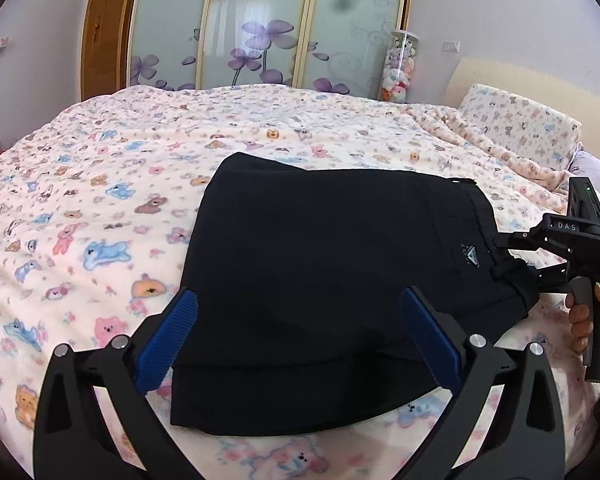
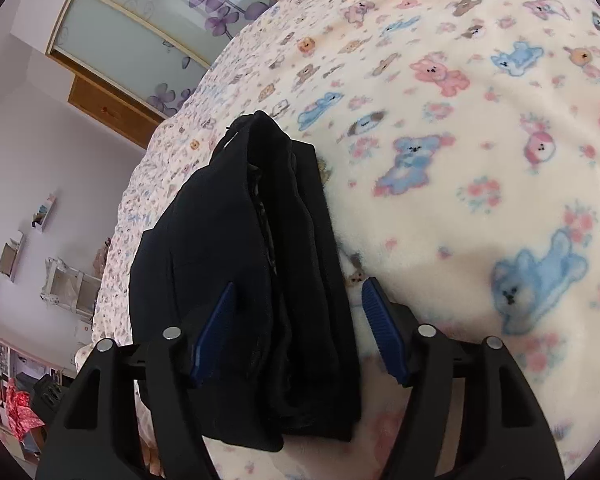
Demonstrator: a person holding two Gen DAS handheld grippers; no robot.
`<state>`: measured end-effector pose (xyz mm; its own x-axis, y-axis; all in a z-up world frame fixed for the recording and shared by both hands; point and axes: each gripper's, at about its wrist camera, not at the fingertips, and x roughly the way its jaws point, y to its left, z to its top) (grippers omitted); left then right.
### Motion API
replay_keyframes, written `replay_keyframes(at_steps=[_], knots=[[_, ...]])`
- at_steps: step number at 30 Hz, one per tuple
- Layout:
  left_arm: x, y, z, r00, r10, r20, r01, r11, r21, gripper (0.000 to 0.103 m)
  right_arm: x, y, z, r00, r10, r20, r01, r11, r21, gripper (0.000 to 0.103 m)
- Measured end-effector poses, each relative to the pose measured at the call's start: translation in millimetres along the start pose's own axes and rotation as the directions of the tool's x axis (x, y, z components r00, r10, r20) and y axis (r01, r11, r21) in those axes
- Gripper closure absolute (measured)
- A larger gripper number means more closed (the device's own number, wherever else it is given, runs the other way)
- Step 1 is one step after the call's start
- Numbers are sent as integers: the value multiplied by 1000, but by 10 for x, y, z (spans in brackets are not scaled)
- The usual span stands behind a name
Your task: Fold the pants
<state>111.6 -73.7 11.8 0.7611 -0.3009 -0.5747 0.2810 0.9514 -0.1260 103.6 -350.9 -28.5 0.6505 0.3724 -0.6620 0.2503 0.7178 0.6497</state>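
Black pants (image 1: 324, 276) lie folded in a compact stack on the bed's bear-print blanket (image 1: 100, 200). My left gripper (image 1: 298, 312) is open, its blue pads on either side of the stack's near edge, just above it. My right gripper (image 2: 298, 304) is open too, its jaws astride the waistband end of the pants (image 2: 260, 264), where the folded layers show edge-on. In the left wrist view the right gripper (image 1: 512, 256) reaches the pants' right edge, held by a hand (image 1: 584, 312).
A pillow (image 1: 520, 128) lies at the bed's far right. Sliding wardrobe doors (image 1: 260, 24) with purple flowers stand behind the bed, beside a clear tube of plush toys (image 1: 398, 68). Wall shelves (image 2: 16, 252) and clutter show left of the bed.
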Motion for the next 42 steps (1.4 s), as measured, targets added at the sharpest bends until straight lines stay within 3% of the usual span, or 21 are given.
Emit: replay_keyframes(at_steps=[6,10,11,12,13,16,20,24,28,29,30,31,42], knots=[[14,25,3,1000,29,-2,-29,1000,-2,2,-33,67,2,998,-50,28,50,999,-12,34],[-74,52,43,996,74,46,-74,997,-3,2,-235,415,-61,980,-130,150,154,974,-165,34],[-118,69,63,994,83,72,-83,997,-4,2,-278,499,-92,979,-115,169,148,968,-202,32],[-138,82,77,993,88,83,-88,996,-5,2,-322,590,-127,979,-87,183,131,961,-242,20],[-162,119,101,991,96,96,-96,995,-12,2,-335,629,-139,978,-82,190,131,957,-258,15],[-125,211,145,991,108,80,-105,994,-38,2,-299,607,-124,976,-112,188,157,957,-245,14],[23,233,151,987,162,11,-162,987,-23,2,-125,305,-36,993,-65,98,76,991,-110,14],[80,203,124,979,206,-10,-205,979,9,2,31,122,-59,996,-83,43,85,995,-53,17],[55,166,105,974,227,5,-227,973,31,2,75,54,-61,999,-36,36,37,999,-38,22],[56,158,103,974,227,4,-227,973,36,2,80,48,-61,999,-12,31,13,999,-38,33],[62,154,99,974,228,2,-228,973,40,2,90,41,-61,999,26,21,-26,999,-36,36],[71,150,94,973,230,-1,-230,972,46,2,111,26,-58,998,68,5,-68,997,-29,36],[102,206,86,973,231,-22,-231,973,24,2,241,-120,-4,986,169,-10,-169,985,29,37]])
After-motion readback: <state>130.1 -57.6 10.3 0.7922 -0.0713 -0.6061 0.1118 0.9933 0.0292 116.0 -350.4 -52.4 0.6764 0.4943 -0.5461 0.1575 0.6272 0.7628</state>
